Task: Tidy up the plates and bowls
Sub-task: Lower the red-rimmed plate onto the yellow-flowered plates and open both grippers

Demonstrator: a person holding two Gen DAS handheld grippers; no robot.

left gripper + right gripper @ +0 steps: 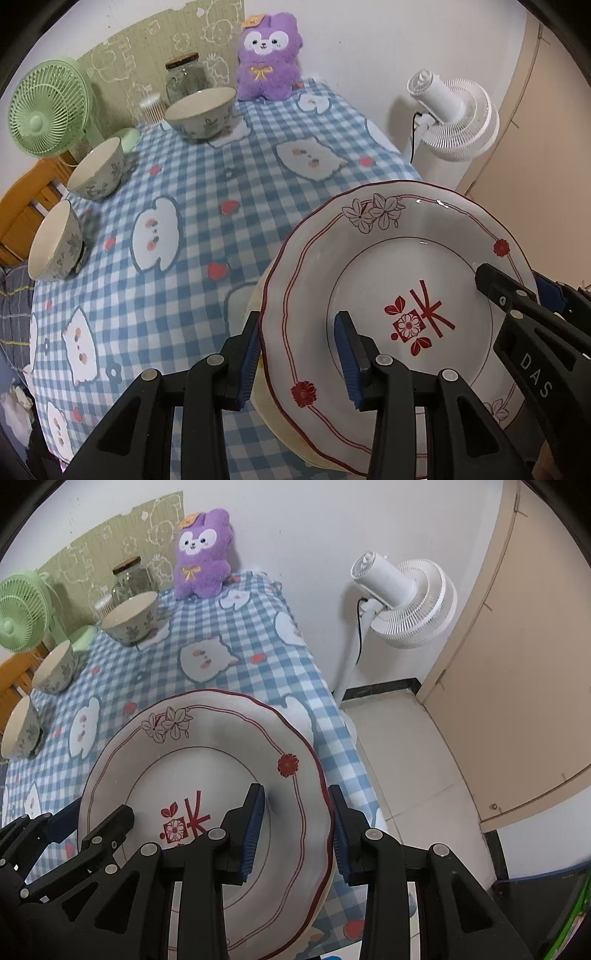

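The desk (207,177), under a blue checked cloth, carries everything. Largest on it is the red-rimmed plate (399,288), at the near right corner of the desk and tilted up off a cream plate (258,295) that peeks out beneath its left edge. Whether more plates lie below cannot be told.

Both claws straddle this plate's rim from opposite sides. The left claw (295,354) has one pad under the left rim and one over the inner face; a gap shows at the upper pad, so its grip looks loose rather than clenched. The right claw (295,830) brackets the right rim likewise, its inner pad on the plate's face, the outer just beside the edge, not clearly squeezing. The plate lies directly ahead of both, rim between the fingers, so neither hand is nearer.

Far from the plate, along the desk's left side, stand a large bowl (201,112), a middle bowl (98,168) and a near bowl (53,242), all empty and apart.
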